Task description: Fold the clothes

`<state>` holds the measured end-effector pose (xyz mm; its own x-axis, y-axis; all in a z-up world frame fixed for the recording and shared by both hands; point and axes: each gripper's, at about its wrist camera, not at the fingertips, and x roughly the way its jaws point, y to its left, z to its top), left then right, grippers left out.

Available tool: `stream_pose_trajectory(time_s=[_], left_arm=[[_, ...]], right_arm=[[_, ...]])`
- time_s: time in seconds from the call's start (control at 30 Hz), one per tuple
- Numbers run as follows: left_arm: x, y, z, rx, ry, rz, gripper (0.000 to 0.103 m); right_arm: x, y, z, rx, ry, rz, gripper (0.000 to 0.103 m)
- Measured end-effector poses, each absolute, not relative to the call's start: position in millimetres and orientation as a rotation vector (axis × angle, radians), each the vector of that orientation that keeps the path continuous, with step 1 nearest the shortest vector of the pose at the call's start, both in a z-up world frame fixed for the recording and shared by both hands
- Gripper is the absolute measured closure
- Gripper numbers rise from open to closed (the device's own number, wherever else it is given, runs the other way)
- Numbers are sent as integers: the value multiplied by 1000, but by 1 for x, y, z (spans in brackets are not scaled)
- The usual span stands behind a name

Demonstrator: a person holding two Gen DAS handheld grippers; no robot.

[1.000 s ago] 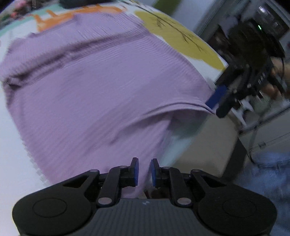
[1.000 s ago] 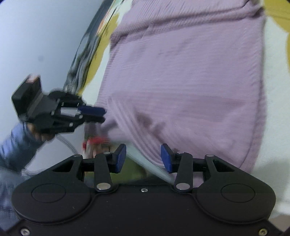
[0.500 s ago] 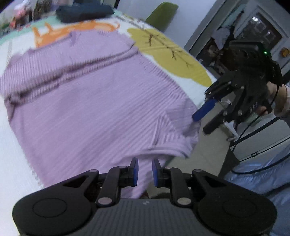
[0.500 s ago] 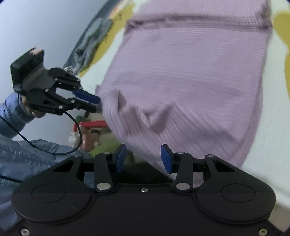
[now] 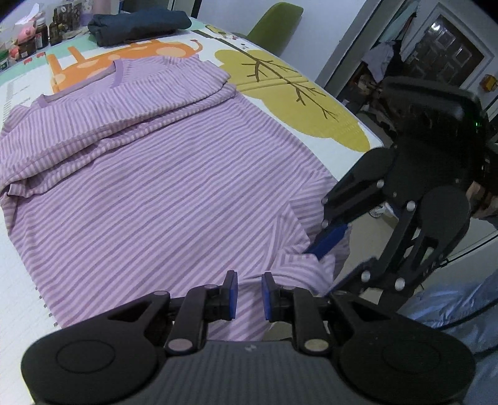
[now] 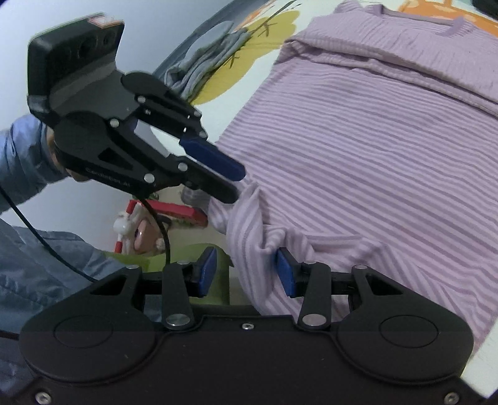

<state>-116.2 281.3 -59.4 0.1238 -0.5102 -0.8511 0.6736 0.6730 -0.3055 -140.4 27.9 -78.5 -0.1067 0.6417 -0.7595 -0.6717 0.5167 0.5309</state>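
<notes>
While the purple striped shirt (image 5: 162, 187) lies spread flat on the counter (image 5: 18, 249), its neckline at the far side and its bottom hem hanging over the near edge, both grippers sit at that hem. Across the upper part of the shirt a sleeve is folded over, making a raised band. The left gripper (image 5: 249, 294) has its jaws slightly apart with a narrow gap between the blue pads, right at the hem; whether any cloth is pinched between them cannot be told, though in the right wrist view the left gripper (image 6: 228, 183) has its tips against a bunched corner of the shirt (image 6: 358, 149). The right gripper (image 6: 246, 271) has its jaws wide apart, with a rumpled fold of hem lying between them and touching the right-hand pad, nothing clamped. In the left wrist view the right gripper (image 5: 330, 264) reaches in from the right, one blue finger resting on the shirt's near corner. Farther back on the counter lies a folded dark garment (image 5: 137, 25), with small bottles (image 5: 46, 34) near it, and a green chair (image 5: 277, 25) stands beyond the counter
</notes>
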Motion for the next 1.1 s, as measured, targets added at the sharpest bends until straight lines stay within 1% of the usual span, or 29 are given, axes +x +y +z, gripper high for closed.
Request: stream_pose_trajectory(time_s=[0.07, 0.17, 0.27, 0.4, 0.63, 0.9, 1.1], left_arm=[[-116, 281, -60, 167, 1158, -872, 85], [-117, 281, -57, 155, 1148, -882, 84], [-120, 281, -54, 126, 1137, -905, 84], [-125, 278, -66, 102, 1178, -927, 78], [-150, 276, -101, 86, 1309, -904, 79], [-168, 301, -107, -29, 1342, -812, 79], [-183, 316, -113, -49, 1375, -737, 78]], right_arm=[[-141, 34, -83, -46, 1268, 1120, 63], [-144, 37, -86, -80, 1285, 1155, 71], [-151, 37, -87, -86, 1307, 1214, 75], [-160, 39, -90, -83, 1349, 1302, 75], [-171, 45, -97, -100, 1394, 1367, 75], [-153, 54, -95, -78, 1342, 1313, 75], [-136, 80, -108, -89, 1327, 1309, 76]])
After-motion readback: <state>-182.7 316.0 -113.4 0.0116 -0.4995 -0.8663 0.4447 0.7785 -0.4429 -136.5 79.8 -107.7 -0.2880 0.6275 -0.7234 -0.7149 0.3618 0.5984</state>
